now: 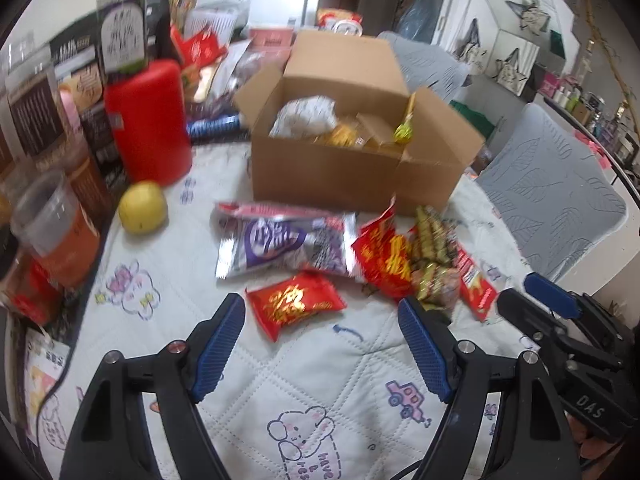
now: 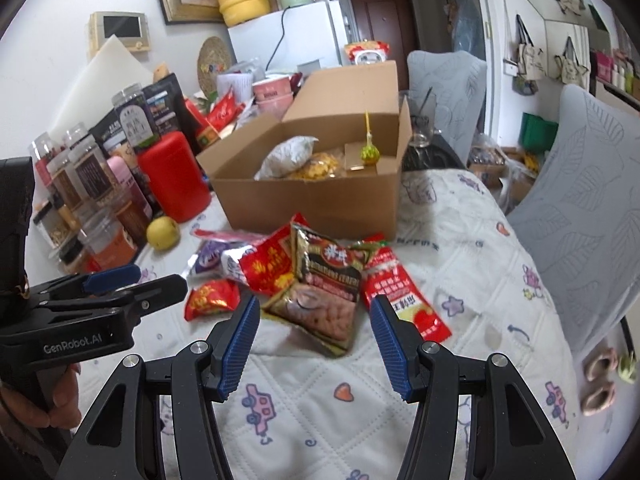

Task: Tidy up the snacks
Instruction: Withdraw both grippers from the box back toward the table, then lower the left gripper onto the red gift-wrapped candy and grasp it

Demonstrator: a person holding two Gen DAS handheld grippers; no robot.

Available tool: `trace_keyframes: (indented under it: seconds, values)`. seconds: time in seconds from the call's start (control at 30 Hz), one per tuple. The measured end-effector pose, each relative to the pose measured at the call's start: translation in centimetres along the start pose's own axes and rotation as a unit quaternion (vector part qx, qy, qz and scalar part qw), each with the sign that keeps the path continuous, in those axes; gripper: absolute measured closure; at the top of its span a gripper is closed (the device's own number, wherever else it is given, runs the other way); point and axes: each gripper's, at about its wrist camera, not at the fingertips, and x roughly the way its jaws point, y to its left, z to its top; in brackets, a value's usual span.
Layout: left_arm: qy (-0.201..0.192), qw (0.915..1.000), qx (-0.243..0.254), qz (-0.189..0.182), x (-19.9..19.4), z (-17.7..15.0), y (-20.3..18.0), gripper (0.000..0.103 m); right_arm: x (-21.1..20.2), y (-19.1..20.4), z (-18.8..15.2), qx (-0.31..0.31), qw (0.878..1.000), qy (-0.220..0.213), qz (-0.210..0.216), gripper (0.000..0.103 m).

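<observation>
An open cardboard box (image 1: pixel 340 172) (image 2: pixel 312 200) stands on the quilted table and holds a white bag, yellow snacks and a lollipop (image 2: pixel 369 152). Loose snack packets lie in front of it: a small red packet (image 1: pixel 294 302) (image 2: pixel 212 298), a purple-and-silver bag (image 1: pixel 280 244), a red bag (image 1: pixel 384 256), a brown nut bag (image 2: pixel 324 300) and a red sachet (image 2: pixel 404 296). My left gripper (image 1: pixel 322 318) is open and empty just short of the small red packet. My right gripper (image 2: pixel 314 320) is open and empty, with the nut bag between its fingertips.
Jars, dark boxes and a red canister (image 1: pixel 148 120) crowd the table's left side, with a yellow fruit (image 1: pixel 142 208) beside them. Grey chair backs (image 1: pixel 552 200) stand at the right. The quilted tablecloth (image 2: pixel 320 412) spreads below the grippers.
</observation>
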Motion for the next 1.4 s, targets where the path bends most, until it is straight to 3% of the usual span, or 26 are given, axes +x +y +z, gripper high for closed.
trace_keyframes:
  seconds: [0.33,0.47,0.7,1.03,1.07,1.13,1.27,1.4]
  values:
    - [0.057,0.9958,-0.071,-0.004,3.6,-0.9,2.5,0.024,1.3,-0.7,-1.2,-0.024,1.000,0.014,-0.008,0.041]
    - [0.072,0.9941,-0.080,-0.014,4.9,-0.5,2.5,0.024,2.2,-1.4,-1.3,-0.017,1.000,0.026,-0.004,0.041]
    - [0.102,0.9910,-0.087,0.000,7.9,0.3,2.3,0.024,2.9,-1.6,-0.8,-0.038,0.999,0.024,-0.018,0.037]
    - [0.084,0.9940,-0.048,0.051,9.7,1.3,1.0,0.025,4.2,-2.5,-0.4,-0.030,0.999,0.035,-0.016,0.035]
    - [0.076,0.9947,-0.033,0.062,9.7,1.1,0.8,0.035,4.2,-2.6,-0.4,-0.028,0.999,0.036,-0.015,0.035]
    - [0.069,0.9945,-0.006,0.078,9.4,0.6,-0.3,0.037,4.2,-2.8,-0.4,-0.022,0.999,0.037,-0.011,0.035]
    - [0.066,0.9956,-0.004,0.066,8.8,0.2,-0.2,0.045,4.1,-3.1,-0.1,-0.010,0.999,0.033,-0.004,0.035]
    - [0.065,0.9971,-0.012,0.036,7.5,-0.4,-0.2,0.045,4.1,-3.1,0.1,0.005,0.999,0.032,0.007,0.031]
